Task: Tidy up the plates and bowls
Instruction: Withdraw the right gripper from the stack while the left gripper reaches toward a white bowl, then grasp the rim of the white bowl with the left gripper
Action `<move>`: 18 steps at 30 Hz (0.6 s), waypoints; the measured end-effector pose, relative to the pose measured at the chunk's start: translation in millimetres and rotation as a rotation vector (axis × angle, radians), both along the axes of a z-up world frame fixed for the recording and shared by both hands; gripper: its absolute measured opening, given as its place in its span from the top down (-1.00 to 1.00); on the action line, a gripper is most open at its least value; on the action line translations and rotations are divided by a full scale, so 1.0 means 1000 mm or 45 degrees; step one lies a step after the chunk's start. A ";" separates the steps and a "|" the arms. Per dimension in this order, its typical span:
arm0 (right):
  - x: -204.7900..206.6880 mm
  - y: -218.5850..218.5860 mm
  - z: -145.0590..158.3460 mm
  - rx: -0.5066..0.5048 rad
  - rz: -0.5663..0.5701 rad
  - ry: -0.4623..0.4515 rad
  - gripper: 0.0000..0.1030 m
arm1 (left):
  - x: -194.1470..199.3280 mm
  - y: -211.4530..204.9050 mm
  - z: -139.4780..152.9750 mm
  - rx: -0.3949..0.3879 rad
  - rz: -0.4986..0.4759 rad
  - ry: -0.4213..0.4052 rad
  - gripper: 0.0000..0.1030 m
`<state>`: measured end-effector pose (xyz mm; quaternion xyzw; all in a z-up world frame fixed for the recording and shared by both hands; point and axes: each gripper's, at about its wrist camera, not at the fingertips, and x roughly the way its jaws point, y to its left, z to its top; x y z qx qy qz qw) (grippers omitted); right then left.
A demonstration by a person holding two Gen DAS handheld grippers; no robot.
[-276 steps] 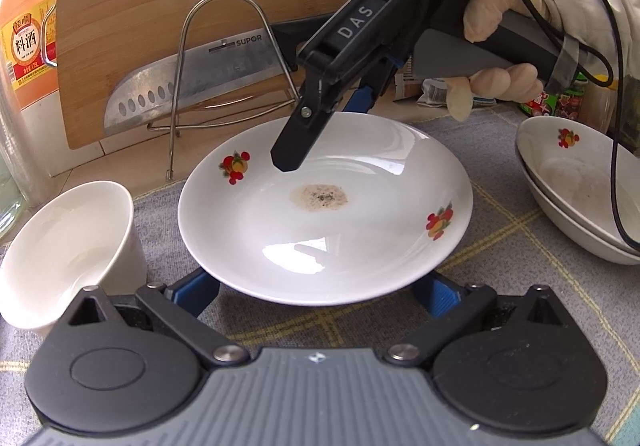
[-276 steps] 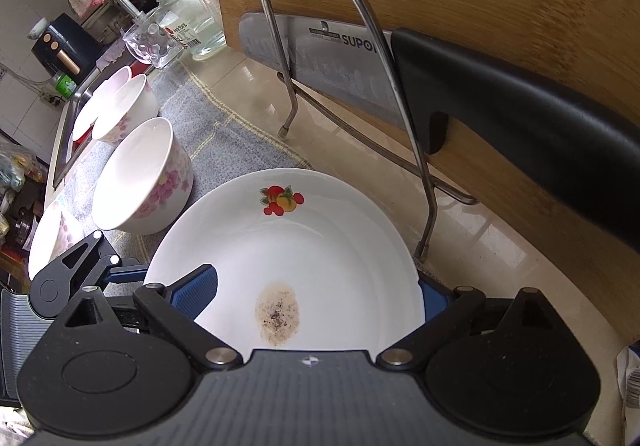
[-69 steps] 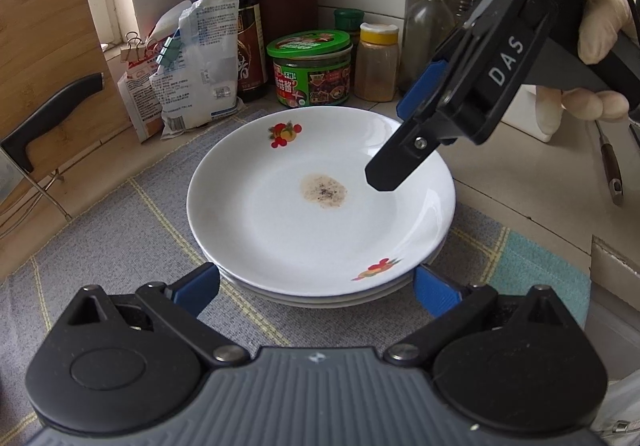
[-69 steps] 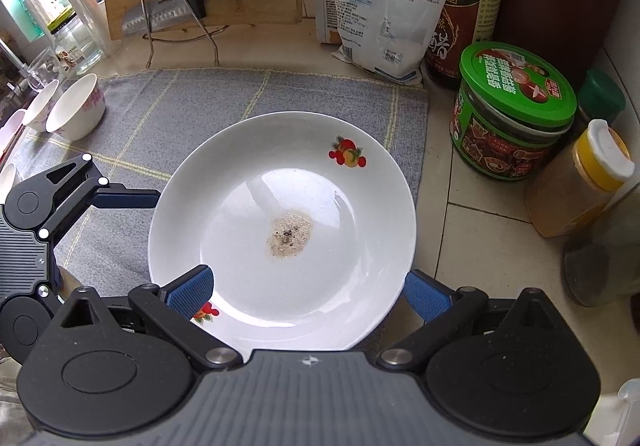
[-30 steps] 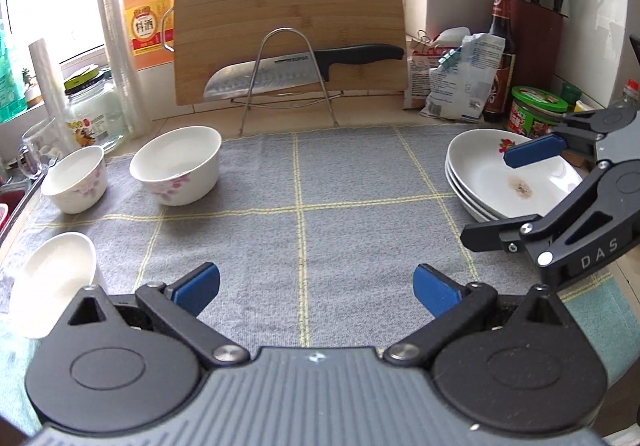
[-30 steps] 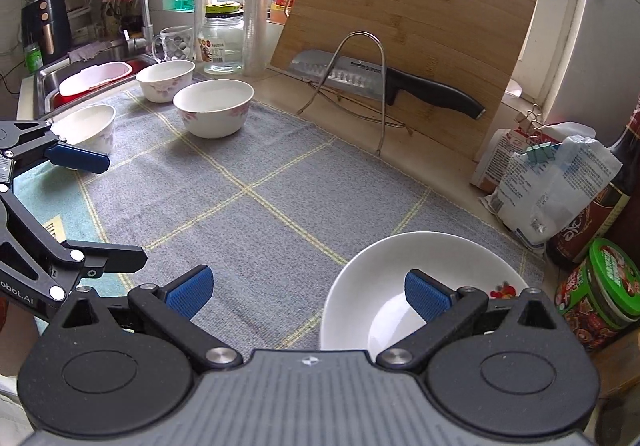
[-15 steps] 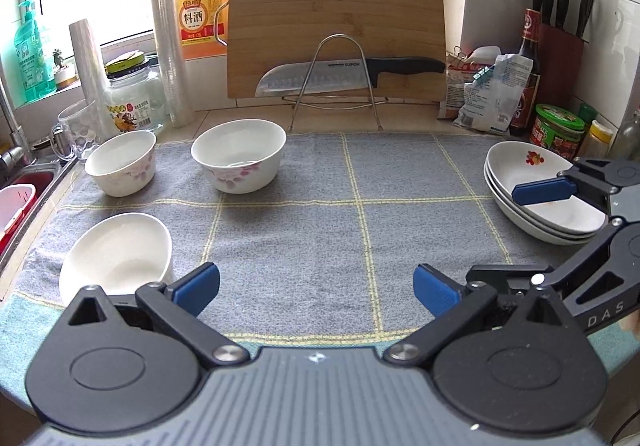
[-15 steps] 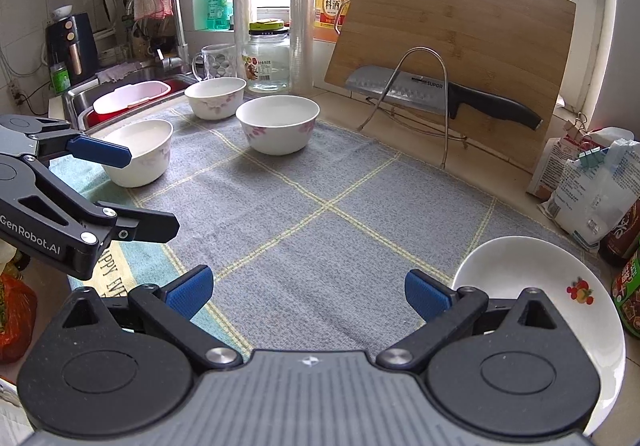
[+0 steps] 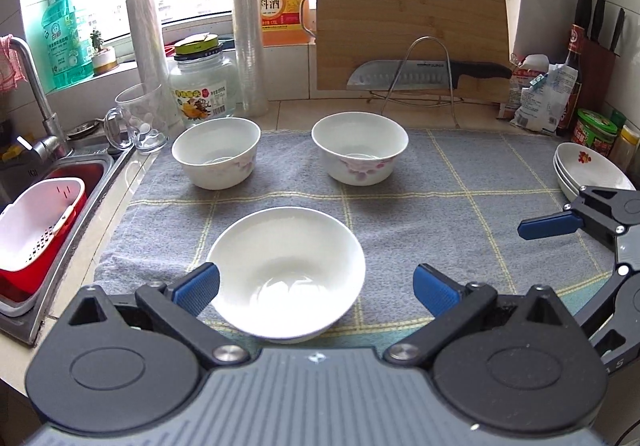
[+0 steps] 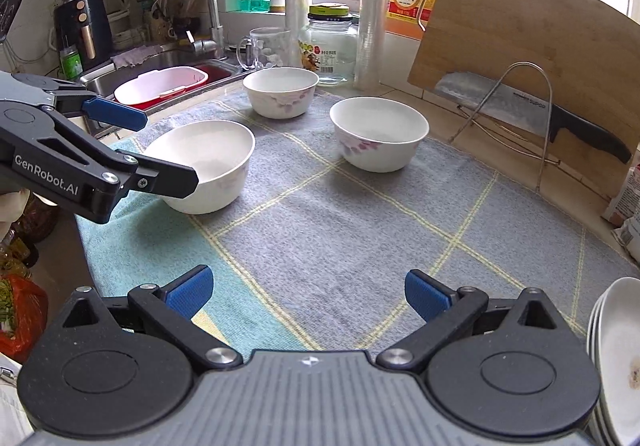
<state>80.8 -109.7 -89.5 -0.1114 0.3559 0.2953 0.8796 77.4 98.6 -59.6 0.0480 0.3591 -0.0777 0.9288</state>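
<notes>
Grey checked mat [image 9: 460, 182] covers the counter, its left edge beside the sink [image 9: 24, 182]. Left gripper [image 9: 316, 284], jaws wide, frames the near bowl [image 9: 286, 270]; two bowls [image 9: 216, 156] [image 9: 360, 152] stand farther back. Open mat lies before the right gripper [image 10: 306, 292], jaws wide and empty. Stacked plates [image 9: 588, 170] sit far right; only the right view shows the top plate's stain.

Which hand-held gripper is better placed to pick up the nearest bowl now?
Left. The left hand-held gripper is open with the nearest bowl between its fingers; the right hand-held gripper is open over bare mat.
</notes>
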 end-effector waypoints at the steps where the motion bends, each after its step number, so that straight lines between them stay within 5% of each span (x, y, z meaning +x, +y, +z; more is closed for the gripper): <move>1: 0.000 0.010 -0.002 0.001 0.008 0.002 -1.00 | 0.003 0.007 -0.001 0.007 -0.005 0.006 -0.99; 15: 0.008 0.093 -0.019 -0.012 0.077 -0.018 -1.00 | 0.050 0.064 -0.024 0.043 -0.133 0.115 -0.93; 18: 0.012 0.103 -0.019 -0.011 0.083 -0.026 -1.00 | 0.057 0.066 -0.027 0.025 -0.164 0.135 -0.75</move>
